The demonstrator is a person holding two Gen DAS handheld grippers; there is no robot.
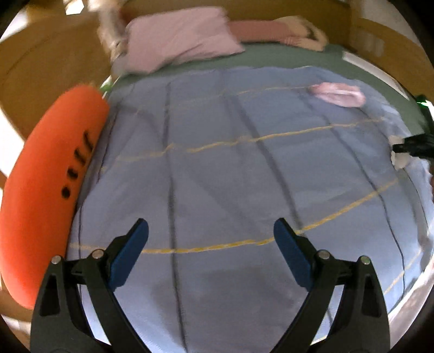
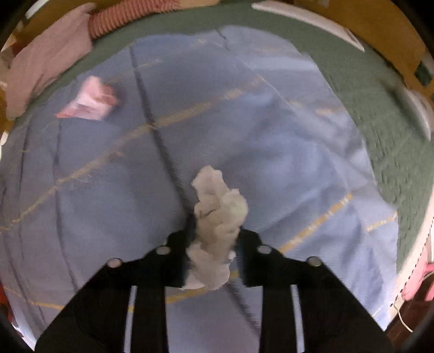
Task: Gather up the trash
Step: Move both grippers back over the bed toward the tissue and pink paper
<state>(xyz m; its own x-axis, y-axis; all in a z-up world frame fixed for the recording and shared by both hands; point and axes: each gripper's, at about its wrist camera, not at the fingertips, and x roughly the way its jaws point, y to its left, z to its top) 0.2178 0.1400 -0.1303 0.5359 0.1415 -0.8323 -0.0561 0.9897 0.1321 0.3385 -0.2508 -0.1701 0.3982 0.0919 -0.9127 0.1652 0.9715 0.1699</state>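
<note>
My right gripper is shut on a crumpled white tissue and holds it above the blue blanket. In the left wrist view the right gripper shows at the far right with the white tissue in it. A crumpled pink wrapper lies on the blanket at the upper left; it also shows in the left wrist view at the upper right. My left gripper is open and empty over the near part of the blanket.
A long orange cushion lies along the bed's left side. A pink pillow and a striped bolster lie at the head on a green sheet. The wooden bed frame surrounds it.
</note>
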